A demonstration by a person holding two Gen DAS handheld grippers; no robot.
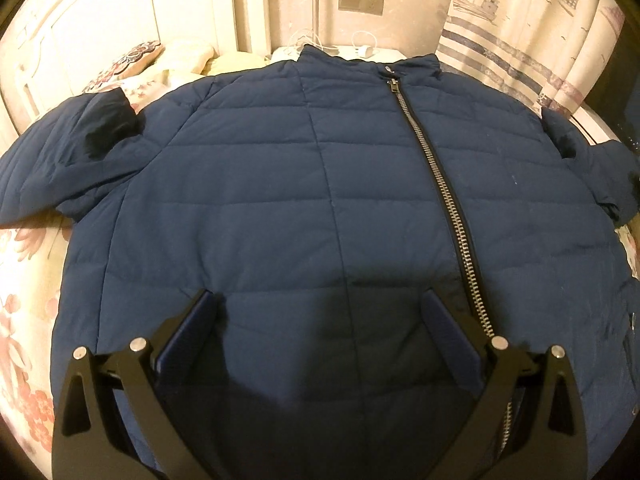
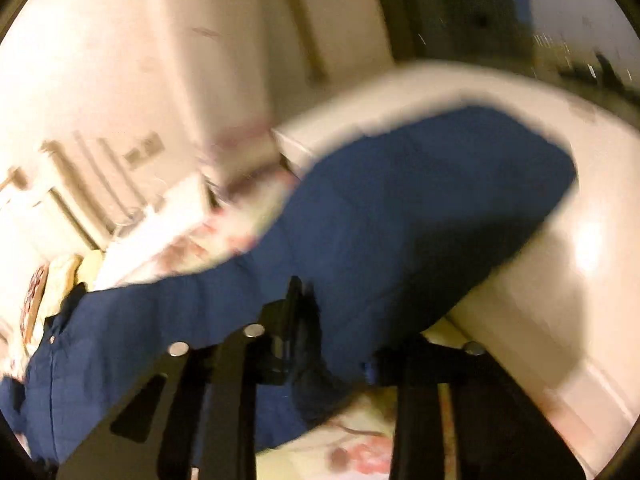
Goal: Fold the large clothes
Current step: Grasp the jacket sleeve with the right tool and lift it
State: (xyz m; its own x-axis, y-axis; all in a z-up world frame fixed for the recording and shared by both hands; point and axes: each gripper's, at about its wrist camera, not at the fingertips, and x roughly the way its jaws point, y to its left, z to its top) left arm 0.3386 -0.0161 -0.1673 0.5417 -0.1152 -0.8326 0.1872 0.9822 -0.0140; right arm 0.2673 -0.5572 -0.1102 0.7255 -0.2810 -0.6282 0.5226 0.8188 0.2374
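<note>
I have the blue quilted jacket lying front-up on the bed, zipped, with its collar toward the headboard and both sleeves spread out to the sides. I take this as the start of the first fold: bringing a sleeve in over the body.

My left gripper hovers over the jacket's lower front, just beside the zipper, jaws wide with nothing between them. It looks parked, ready to pin the body.

In the blurred right wrist view, my right gripper sits at the sleeve, which runs away from it toward the bed's edge. One finger shows dark against the blue fabric, and the jaws are drawn in narrow. Cloth seems bunched between them, so I judge I hold the sleeve, though the blur keeps me from being sure how firm the grip is.

Next I would lift that sleeve clear of the bed and carry it across toward the zipper, keeping the padded fabric from slipping, while the left gripper holds the body flat.
</note>
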